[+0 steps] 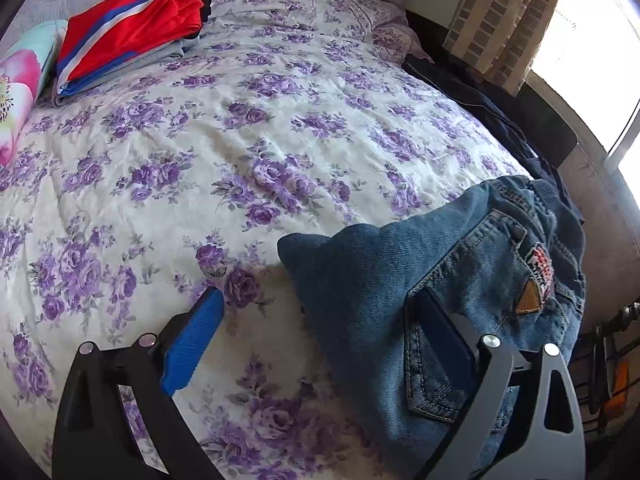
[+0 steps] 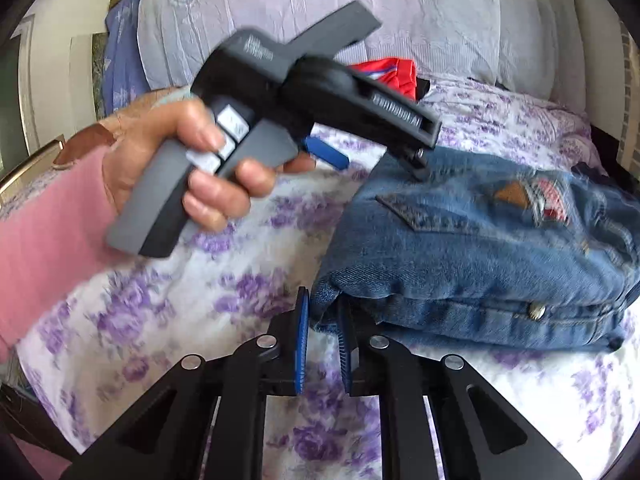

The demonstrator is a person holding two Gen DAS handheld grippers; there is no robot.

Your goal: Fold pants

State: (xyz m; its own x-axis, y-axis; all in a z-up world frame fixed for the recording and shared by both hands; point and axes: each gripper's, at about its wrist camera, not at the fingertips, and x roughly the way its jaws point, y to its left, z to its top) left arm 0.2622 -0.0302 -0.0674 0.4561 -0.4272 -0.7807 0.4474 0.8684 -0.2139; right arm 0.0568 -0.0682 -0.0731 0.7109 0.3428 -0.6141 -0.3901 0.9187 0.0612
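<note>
The folded blue jeans (image 1: 460, 280) lie on the floral bedspread (image 1: 240, 128), back pocket and patch facing up. My left gripper (image 1: 320, 312) is open wide; its left blue pad (image 1: 192, 344) is over the bedspread and its right finger (image 1: 444, 328) rests on the jeans. In the right wrist view the jeans (image 2: 480, 248) lie at the right. My right gripper (image 2: 323, 316) is nearly closed, its pads a small gap apart at the jeans' near left corner, gripping nothing clearly. The left gripper body (image 2: 304, 92), held by a hand, hovers above the jeans.
A stack of folded clothes with a red, blue and white garment on top (image 1: 132, 32) sits at the far left of the bed. A flowered pillow (image 1: 16, 96) lies beside it. Dark clothing (image 1: 500, 108) lies along the bed's right edge. Pillows (image 2: 360, 12) stand at the head.
</note>
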